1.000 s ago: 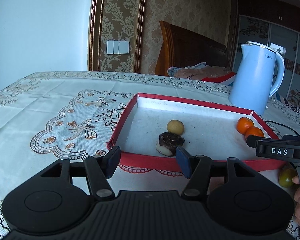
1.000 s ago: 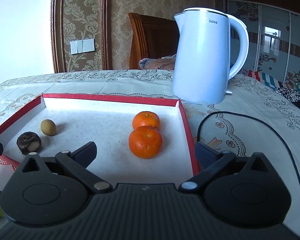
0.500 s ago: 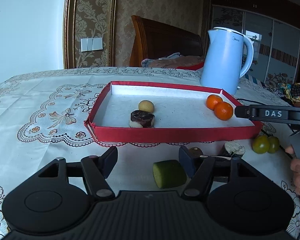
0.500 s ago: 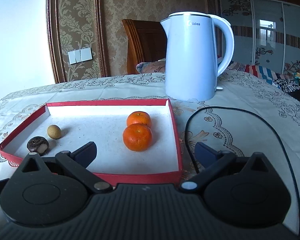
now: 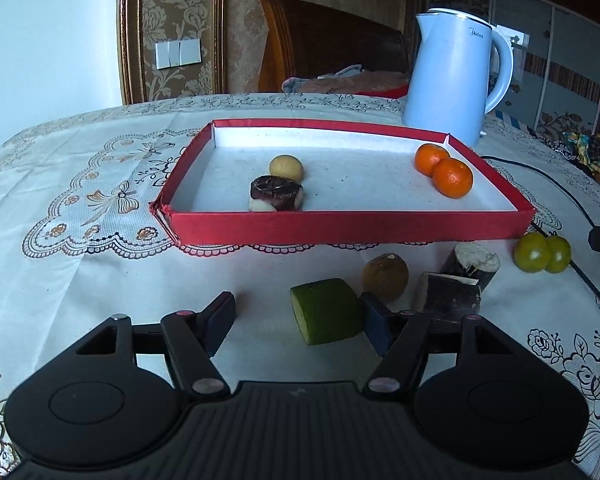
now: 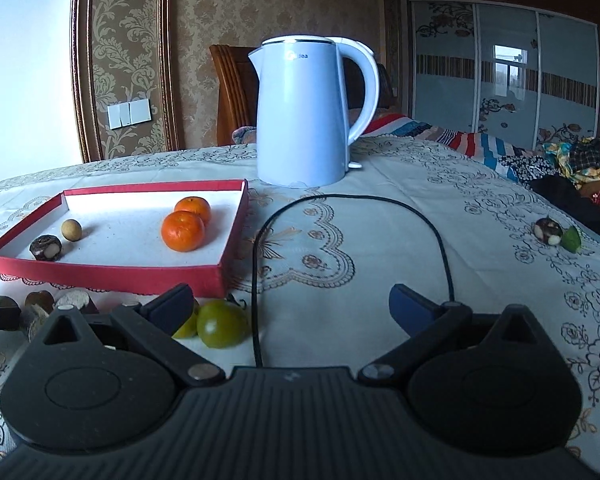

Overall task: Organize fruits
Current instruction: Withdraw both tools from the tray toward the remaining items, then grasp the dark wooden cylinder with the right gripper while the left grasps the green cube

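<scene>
The left tongs (image 5: 300,318) stand apart with the green piece (image 5: 326,310) between the pads, against the right one but not pinched, lined up, I judge, to clamp it and carry it to the red tray (image 5: 352,228) just beyond. The right tongs (image 6: 290,304) gape wide and empty over bare cloth and the kettle cord (image 6: 256,280), two green tomatoes (image 6: 220,322) beside the left finger. In the tray lie two oranges (image 5: 444,170), a longan (image 5: 286,167) and a dark piece (image 5: 276,193), like beside like.
</scene>
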